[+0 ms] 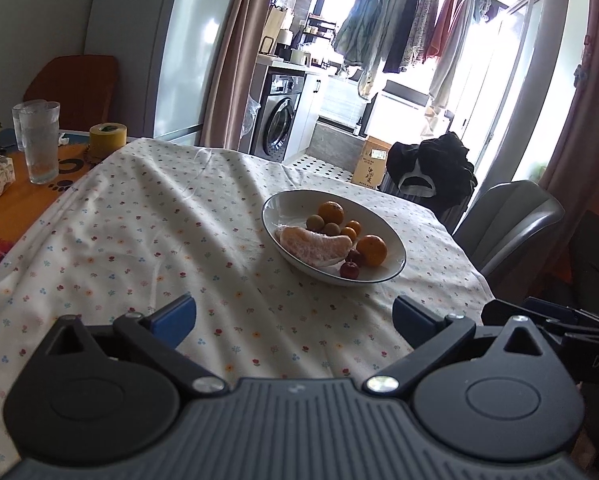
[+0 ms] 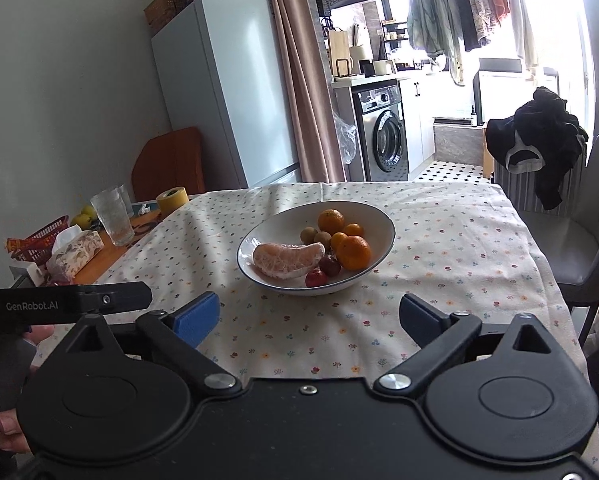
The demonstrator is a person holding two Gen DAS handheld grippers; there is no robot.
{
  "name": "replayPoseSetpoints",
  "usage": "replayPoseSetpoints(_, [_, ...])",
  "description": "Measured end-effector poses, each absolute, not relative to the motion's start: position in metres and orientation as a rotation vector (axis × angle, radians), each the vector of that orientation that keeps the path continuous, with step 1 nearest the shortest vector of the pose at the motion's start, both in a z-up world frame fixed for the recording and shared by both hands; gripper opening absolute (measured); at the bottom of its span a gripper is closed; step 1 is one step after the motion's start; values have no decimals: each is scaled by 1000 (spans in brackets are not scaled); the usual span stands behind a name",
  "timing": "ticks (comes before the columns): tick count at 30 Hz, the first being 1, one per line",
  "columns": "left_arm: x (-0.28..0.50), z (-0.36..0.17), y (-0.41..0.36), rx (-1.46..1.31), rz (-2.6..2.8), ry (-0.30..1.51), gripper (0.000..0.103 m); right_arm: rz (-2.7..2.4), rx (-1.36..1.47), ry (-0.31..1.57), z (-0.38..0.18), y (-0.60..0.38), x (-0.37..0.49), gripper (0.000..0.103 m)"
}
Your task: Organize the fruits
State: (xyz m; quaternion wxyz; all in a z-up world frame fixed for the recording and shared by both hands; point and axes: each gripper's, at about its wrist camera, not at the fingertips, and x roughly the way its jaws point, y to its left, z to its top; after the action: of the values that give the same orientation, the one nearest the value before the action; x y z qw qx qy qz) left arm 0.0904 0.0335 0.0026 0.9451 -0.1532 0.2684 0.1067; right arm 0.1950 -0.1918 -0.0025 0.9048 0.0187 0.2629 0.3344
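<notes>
A white bowl (image 1: 383,276) (image 2: 375,216) stands on the flowered tablecloth. It holds a peeled pomelo wedge (image 1: 313,249) (image 2: 287,258), oranges (image 1: 371,250) (image 2: 353,253), small brown fruits (image 1: 314,222) (image 2: 308,234) and small red fruits (image 1: 349,269) (image 2: 316,278). My left gripper (image 1: 293,320) is open and empty, hovering over the cloth short of the bowl. My right gripper (image 2: 309,318) is open and empty, just in front of the bowl.
Glasses (image 1: 39,142) (image 2: 112,216), a yellow tape roll (image 1: 106,140) (image 2: 172,200), a tissue pack (image 2: 75,254) and a red basket (image 2: 39,242) sit at the left. A grey chair (image 1: 511,224) (image 2: 587,240) stands at the right edge.
</notes>
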Motion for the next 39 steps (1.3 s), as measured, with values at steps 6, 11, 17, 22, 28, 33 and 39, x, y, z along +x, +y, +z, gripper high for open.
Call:
replayPoseSetpoints(6, [69,10,27,-322,219,534,103,699,52,533,8,-202,181,103])
replayPoseSetpoints(11, [53,15,16,-297,213,523,103,692,51,552,16,-207,169,103])
replayPoseSetpoints(17, [44,18,4,-276,171,521,103,687,44,550,24,-216,151,103])
replayPoseSetpoints(22, [42,17,0,-233,149,537,103,686,37,546,30,-223,136,103])
replayPoseSetpoints(28, [39,19,8,-245,150,540,103,672,33,556,34,-230,127,103])
replayPoseSetpoints(33, [37,22,9,-231,155,543,103,678,40,588,34,-233,123,103])
replayPoseSetpoints(39, [35,26,11,-219,142,535,103,690,31,589,34,-231,119,103])
